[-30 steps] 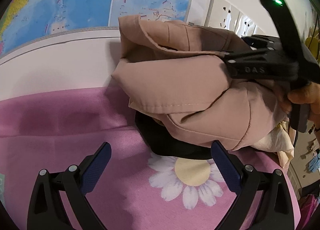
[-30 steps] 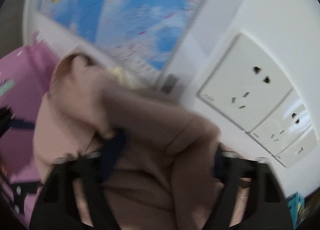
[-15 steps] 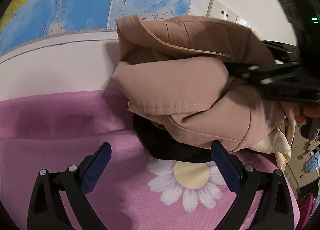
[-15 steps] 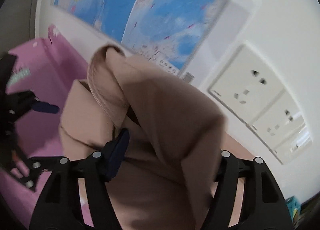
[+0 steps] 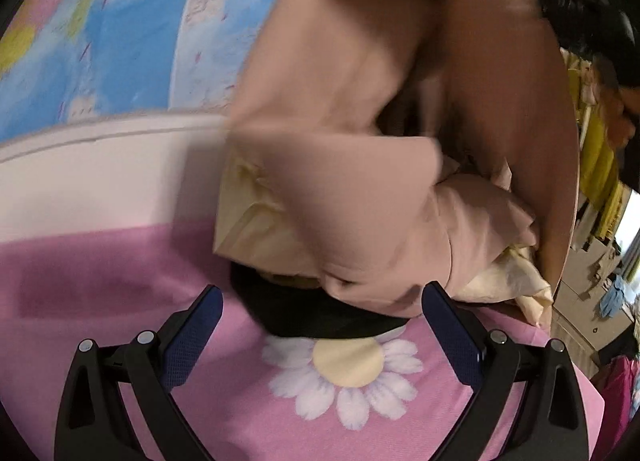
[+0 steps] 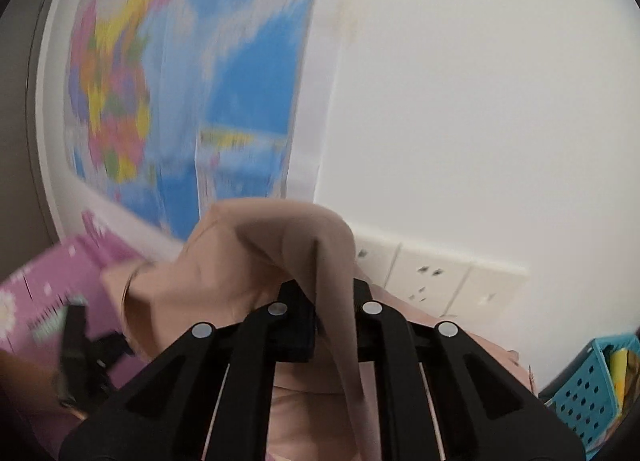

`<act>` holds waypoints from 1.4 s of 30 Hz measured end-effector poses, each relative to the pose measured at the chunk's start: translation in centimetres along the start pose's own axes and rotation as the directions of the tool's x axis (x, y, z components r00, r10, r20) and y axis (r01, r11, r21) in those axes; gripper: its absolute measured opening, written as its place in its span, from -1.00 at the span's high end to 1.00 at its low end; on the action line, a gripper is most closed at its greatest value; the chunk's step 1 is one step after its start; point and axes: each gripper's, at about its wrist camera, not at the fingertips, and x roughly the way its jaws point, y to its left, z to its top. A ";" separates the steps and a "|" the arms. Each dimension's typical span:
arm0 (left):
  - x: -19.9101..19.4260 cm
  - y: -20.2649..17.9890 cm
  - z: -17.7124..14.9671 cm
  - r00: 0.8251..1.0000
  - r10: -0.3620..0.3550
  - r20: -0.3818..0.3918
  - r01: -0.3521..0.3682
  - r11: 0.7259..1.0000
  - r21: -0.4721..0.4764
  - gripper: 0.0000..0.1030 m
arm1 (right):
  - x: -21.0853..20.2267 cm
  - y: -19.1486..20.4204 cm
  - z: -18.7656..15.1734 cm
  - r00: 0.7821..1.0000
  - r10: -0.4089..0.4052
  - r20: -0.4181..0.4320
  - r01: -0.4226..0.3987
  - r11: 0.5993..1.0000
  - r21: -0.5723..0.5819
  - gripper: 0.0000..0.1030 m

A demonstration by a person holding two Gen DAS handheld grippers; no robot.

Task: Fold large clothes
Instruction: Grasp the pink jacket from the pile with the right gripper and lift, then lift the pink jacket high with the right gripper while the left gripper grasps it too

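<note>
A tan-pink garment [image 5: 360, 165] is being held up in a bunched heap above the pink flower-print cover [image 5: 120, 301], toward the cover's far edge by the wall. A pale yellow lining [image 5: 256, 213] is being shown at its lower left fold and at its lower right. A dark piece of cloth [image 5: 312, 321] is lying under it on the cover, just beyond a white daisy print [image 5: 344, 369].

In the right wrist view, a ridge of the same garment [image 6: 280, 261] is being pinched between the closed jaws of the right gripper [image 6: 332, 321], with the fabric draped over the fingers and hanging down between the arms.

The left gripper [image 5: 320, 337] is being held low over the cover with its blue-padded fingers [image 5: 192, 337] spread wide; nothing is being clasped between them, and the garment is lying just beyond their tips.

A wall map [image 6: 180, 81] and white wall sockets [image 6: 432, 277] are being seen behind the garment. A blue perforated basket [image 6: 588, 385] is being seen at the lower right.
</note>
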 end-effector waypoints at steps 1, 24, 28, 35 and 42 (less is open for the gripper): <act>0.1 -0.2 0.0 1.000 -0.006 0.004 0.006 1.000 0.012 -0.87 | -1.5 -0.6 0.4 1.000 -0.001 0.024 0.000 1.000 0.021 0.86; -10.2 -5.5 15.5 0.939 -0.079 0.335 0.065 0.996 0.053 0.81 | -26.0 3.7 7.0 0.929 -0.087 0.359 0.074 0.996 0.051 0.87; -20.1 -5.4 18.4 0.874 -0.052 0.483 0.019 0.997 0.073 0.80 | -32.7 6.7 7.1 0.906 -0.061 0.418 0.054 0.998 0.028 0.87; -36.2 -8.3 16.2 0.821 0.100 0.562 -0.208 0.969 0.132 0.79 | -36.1 11.8 3.8 0.911 0.084 0.403 -0.098 0.995 0.014 0.87; -45.9 -10.0 9.7 0.732 0.362 0.577 -0.494 0.865 0.084 0.79 | -34.6 18.3 0.9 0.860 0.325 0.393 -0.344 0.939 -0.024 0.87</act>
